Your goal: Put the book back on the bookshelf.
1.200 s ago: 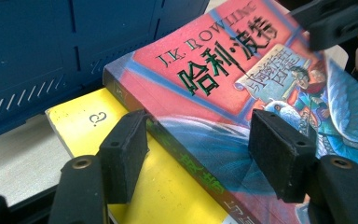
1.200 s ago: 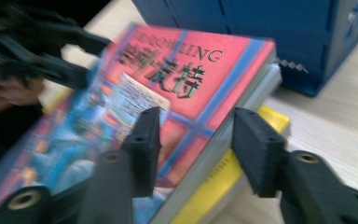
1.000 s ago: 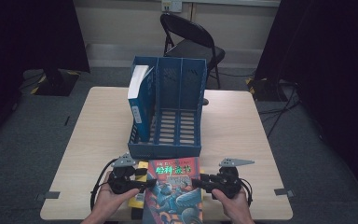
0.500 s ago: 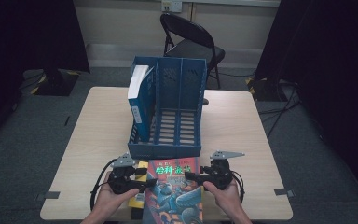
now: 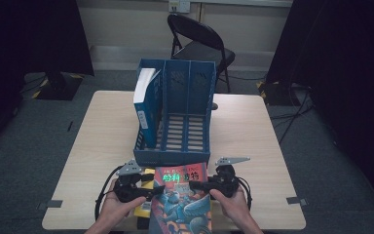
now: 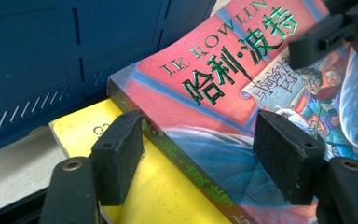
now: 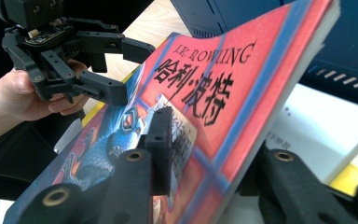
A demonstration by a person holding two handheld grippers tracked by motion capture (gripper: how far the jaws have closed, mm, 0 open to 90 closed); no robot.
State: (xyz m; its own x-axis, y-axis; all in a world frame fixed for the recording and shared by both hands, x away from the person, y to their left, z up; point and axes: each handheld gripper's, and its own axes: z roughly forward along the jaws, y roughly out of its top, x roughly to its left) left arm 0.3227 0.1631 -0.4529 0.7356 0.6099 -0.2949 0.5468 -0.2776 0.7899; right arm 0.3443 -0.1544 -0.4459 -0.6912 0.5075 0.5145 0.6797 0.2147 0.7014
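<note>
1. The red book [image 5: 181, 195] lies on a yellow book [image 6: 168, 186] at the table's [image 5: 253, 126] near edge; its bottom is cut off.
2. Right gripper [image 7: 205, 172] has been closing and pinches the red book's edge.
3. Left gripper [image 6: 200, 154] has been opening, wide around its spine.

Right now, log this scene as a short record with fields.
held item: red Harry Potter book, right edge lifted
right gripper: jaws just closing, clamped on the book's edge
left gripper: open, jaws straddling the book's spine edge
under it: yellow book, flat on the table
behind: blue file rack, three slots
rack contents: blue-spined book upright in the left slot
</note>
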